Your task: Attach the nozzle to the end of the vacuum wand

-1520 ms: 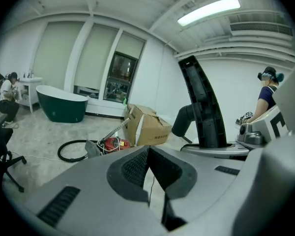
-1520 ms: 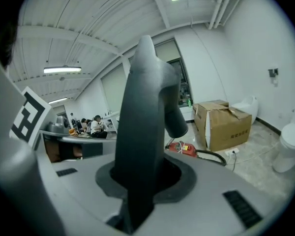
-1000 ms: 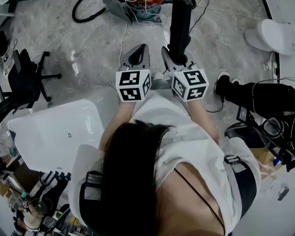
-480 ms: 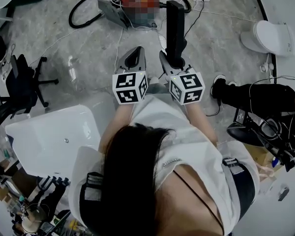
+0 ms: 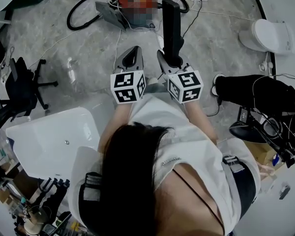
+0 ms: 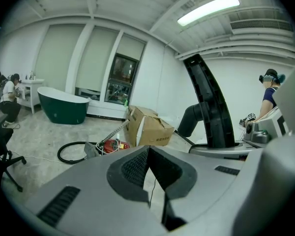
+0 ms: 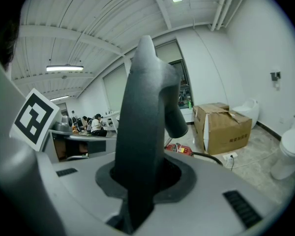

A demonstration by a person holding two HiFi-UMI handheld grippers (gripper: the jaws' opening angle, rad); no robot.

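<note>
Nozzle (image 7: 142, 122) stands clamped between fingers of right gripper (image 7: 137, 183); left gripper (image 6: 150, 181) fingers closed, empty, open floor (image 5: 83, 41) ahead.

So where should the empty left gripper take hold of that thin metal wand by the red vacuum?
Probably mid-tube on the wand, coming from the side, across its length. It is thin and straight, so the jaws can span it, and its end is left free for the nozzle in the right gripper. The left gripper is shut and must open first.

L gripper (image 6: 148, 154) shut, R gripper (image 7: 137, 177) clamps nozzle (image 7: 143, 102), forearms apparently parallel.
</note>
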